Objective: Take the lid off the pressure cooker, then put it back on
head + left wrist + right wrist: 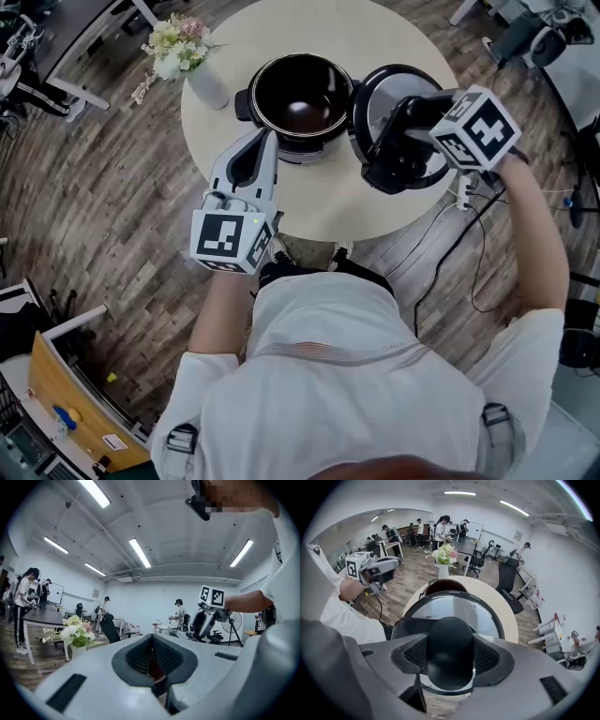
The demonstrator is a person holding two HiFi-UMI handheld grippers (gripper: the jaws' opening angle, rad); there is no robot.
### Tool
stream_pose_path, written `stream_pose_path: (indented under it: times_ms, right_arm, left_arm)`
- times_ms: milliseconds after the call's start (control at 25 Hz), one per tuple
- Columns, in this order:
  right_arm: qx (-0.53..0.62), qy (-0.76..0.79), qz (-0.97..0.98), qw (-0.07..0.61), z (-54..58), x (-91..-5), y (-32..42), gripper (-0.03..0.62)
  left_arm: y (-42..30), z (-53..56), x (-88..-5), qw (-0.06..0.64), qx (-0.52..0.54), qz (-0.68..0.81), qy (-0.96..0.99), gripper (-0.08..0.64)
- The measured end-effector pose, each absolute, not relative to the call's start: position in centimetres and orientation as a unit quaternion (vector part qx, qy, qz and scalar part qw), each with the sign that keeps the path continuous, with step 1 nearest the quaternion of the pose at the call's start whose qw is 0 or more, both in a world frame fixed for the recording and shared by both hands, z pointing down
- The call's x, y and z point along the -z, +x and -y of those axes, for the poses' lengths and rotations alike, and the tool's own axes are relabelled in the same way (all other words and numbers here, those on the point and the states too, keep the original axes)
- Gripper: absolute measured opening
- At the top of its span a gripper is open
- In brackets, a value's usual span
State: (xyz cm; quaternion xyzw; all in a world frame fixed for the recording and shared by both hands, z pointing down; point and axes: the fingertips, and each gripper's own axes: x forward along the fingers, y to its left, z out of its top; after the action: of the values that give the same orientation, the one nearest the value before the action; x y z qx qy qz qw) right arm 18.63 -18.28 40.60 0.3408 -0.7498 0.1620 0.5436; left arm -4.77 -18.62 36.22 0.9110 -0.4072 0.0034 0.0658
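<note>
The pressure cooker pot stands open on the round table, its dark inside bare. The lid hangs in the air to the pot's right, tilted, with my right gripper shut on its black knob. In the right gripper view the knob fills the gap between the jaws, with the lid's shiny disc beyond it and the pot further off. My left gripper is shut and holds nothing. It points level toward the pot's near left side, apart from it.
A white vase of flowers stands on the table left of the pot. A black cable runs across the wooden floor at the right. Desks, chairs and several people are spread around the room.
</note>
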Motion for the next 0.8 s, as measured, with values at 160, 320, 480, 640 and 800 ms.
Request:
stream_pose_path:
  times_ms: [160, 320, 480, 640, 800]
  right_arm:
    - [-0.133, 0.312, 0.752, 0.565, 23.1, -38.2, 14.6, 0.279]
    - [-0.116, 0.273, 0.760, 0.578, 27.3, -37.7, 9.1, 0.278]
    - [-0.113, 0.255, 0.749, 0.601, 29.5, -39.4, 5.5, 0.279]
    - [-0.127, 0.239, 0.734, 0.623, 32.1, -42.9, 2.2, 0.279]
    - [-0.144, 0.235, 0.719, 0.638, 33.9, -45.4, 0.8, 0.278]
  left_arm:
    - [-7.3, 19.0, -35.6, 0.064, 0.003, 0.432, 0.900, 0.005]
    - [-10.5, 19.3, -35.5, 0.063, 0.005, 0.467, 0.882, 0.005]
    - [-13.8, 18.8, -35.1, 0.056, 0.006, 0.498, 0.866, 0.005]
    - [-18.2, 19.2, -35.1, 0.052, 0.007, 0.529, 0.847, 0.005]
    - [-20.2, 18.8, -35.4, 0.056, 0.011, 0.550, 0.833, 0.005]
